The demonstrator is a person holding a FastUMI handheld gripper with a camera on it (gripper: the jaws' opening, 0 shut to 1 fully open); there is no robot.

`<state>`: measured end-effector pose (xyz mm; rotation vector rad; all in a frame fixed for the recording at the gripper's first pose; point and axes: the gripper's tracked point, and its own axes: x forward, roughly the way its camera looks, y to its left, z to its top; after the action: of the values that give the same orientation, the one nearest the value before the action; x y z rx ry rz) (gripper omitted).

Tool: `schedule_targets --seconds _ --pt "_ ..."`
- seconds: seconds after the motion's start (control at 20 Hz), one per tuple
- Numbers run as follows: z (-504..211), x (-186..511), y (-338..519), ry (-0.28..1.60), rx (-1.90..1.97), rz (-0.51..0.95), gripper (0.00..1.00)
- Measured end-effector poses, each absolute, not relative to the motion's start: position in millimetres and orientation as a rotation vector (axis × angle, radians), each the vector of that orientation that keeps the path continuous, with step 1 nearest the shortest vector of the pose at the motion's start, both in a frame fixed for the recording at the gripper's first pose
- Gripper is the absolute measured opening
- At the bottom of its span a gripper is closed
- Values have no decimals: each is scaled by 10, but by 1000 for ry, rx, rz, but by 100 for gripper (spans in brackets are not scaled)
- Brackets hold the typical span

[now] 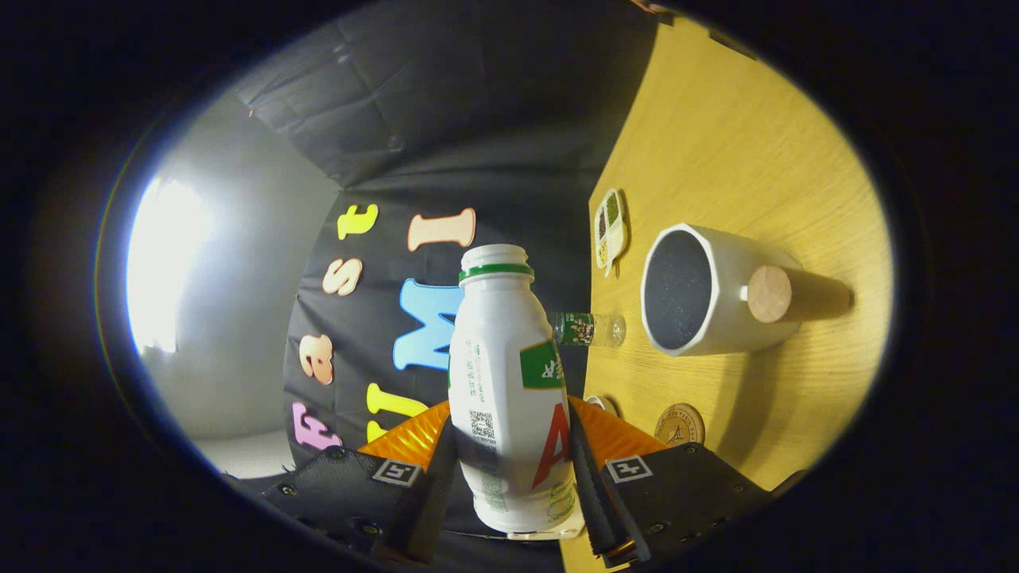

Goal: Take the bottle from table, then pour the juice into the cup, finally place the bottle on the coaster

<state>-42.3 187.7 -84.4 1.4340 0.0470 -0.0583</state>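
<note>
A white bottle (509, 382) with a green neck ring and no cap is clamped between the two fingers of my gripper (513, 469), which is shut on its lower body. The whole view is rolled sideways, so the bottle lies tipped relative to the wooden table (740, 135). Its open mouth points toward the booth wall, short of the white cup (716, 290). The cup has a dark inside and a cork-ended handle, and it stands on the table beyond the fingers. A round cork coaster (679, 424) lies on the table close to one finger.
A small clear bottle (591, 329) with a green label stands on the table between the held bottle and the cup. A small divided white dish (610, 229) sits farther back near the wall. The table's edge meets the black cloth wall there.
</note>
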Motion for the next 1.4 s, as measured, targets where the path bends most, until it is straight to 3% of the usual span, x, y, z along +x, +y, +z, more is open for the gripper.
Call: schedule_targets --seconds 0.4,0.9,1.4 --pt "-981 -283 2233 81 739 63 69" --pt "-1462 138 2661 200 31 54 70" --pt "-1759 357 2820 236 16 123 70"
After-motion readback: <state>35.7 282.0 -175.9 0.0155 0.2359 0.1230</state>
